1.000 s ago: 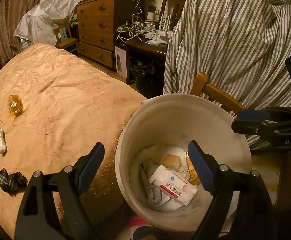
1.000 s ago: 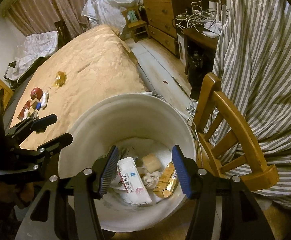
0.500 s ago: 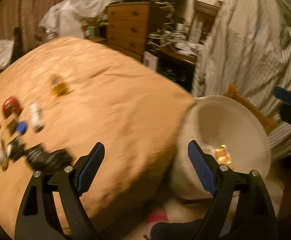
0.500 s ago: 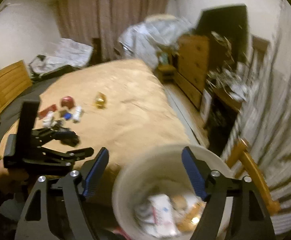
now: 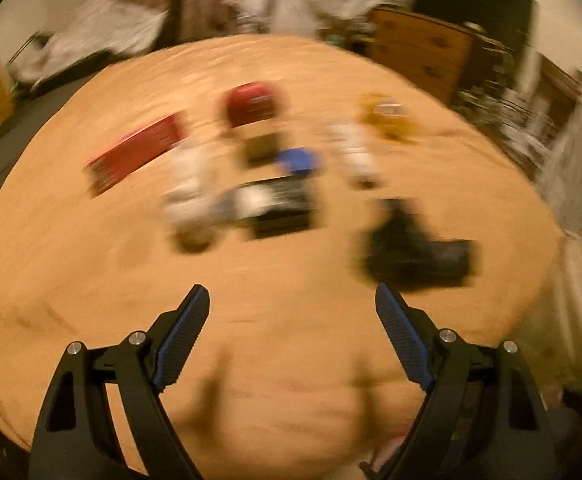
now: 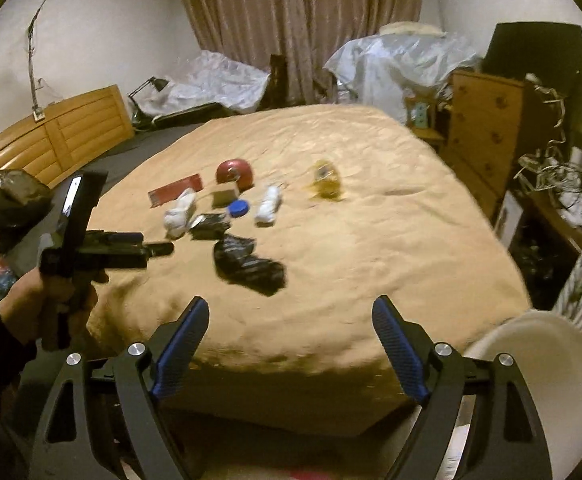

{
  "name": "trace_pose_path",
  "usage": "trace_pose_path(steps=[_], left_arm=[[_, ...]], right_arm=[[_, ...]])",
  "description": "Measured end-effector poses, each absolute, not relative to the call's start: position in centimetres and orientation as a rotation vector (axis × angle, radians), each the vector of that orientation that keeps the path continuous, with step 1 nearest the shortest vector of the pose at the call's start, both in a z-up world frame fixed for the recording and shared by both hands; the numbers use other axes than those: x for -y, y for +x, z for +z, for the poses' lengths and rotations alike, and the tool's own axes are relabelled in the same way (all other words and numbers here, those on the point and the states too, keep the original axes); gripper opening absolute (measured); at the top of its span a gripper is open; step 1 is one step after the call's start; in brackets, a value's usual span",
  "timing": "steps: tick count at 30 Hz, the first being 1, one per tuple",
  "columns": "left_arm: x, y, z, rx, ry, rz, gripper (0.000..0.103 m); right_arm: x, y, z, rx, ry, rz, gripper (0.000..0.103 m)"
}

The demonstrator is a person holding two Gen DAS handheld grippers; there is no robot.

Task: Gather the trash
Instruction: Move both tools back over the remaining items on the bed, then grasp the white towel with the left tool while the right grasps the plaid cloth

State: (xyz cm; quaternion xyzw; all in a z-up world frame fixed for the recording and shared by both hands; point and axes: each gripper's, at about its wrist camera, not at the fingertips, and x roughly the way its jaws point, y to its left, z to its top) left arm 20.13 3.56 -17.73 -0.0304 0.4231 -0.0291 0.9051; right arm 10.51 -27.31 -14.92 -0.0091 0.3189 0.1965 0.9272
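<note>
Right wrist view: both tools are empty, the right tool [image 6: 291, 344] opening wider, the left tool [image 5: 293, 332] spread. Wrappers, a blue cap [image 6: 238, 208] and a black bag [image 6: 249, 266] remain on the bed [image 6: 391, 248]; the white bin [image 6: 539, 360] stands beside it.

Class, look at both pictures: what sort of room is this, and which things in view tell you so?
Most likely a bedroom in a home: a wide bed under a tan cover, its wooden headboard at one end, a chest of drawers beside it, and curtains drawn across the far wall.
</note>
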Motion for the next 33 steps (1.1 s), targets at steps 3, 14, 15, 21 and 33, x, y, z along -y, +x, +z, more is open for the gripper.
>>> trace_pose_path(steps=[3, 14, 15, 21, 33], left_arm=[[-7.2, 21.7, -19.2, -0.908, -0.109, -0.01, 0.082], [-10.7, 27.0, -20.8, -0.88, -0.256, 0.031, 0.082], [-11.0, 27.3, -20.9, -0.879, -0.278, 0.036, 0.082], [-11.6, 28.2, -21.1, -0.887, -0.296, 0.008, 0.048], [-12.1, 26.9, -20.2, -0.954, -0.134, -0.052, 0.051]], right_arm=[[25.5, 11.4, -16.4, -0.688, -0.012, 0.434, 0.084], [21.3, 15.4, -19.9, -0.775, -0.032, 0.488, 0.084], [21.0, 15.7, -20.1, -0.78, -0.039, 0.495, 0.084], [18.8, 18.0, -21.0, -0.812, -0.167, 0.562, 0.084], [12.1, 26.4, -22.1, -0.915, -0.634, 0.761, 0.084]])
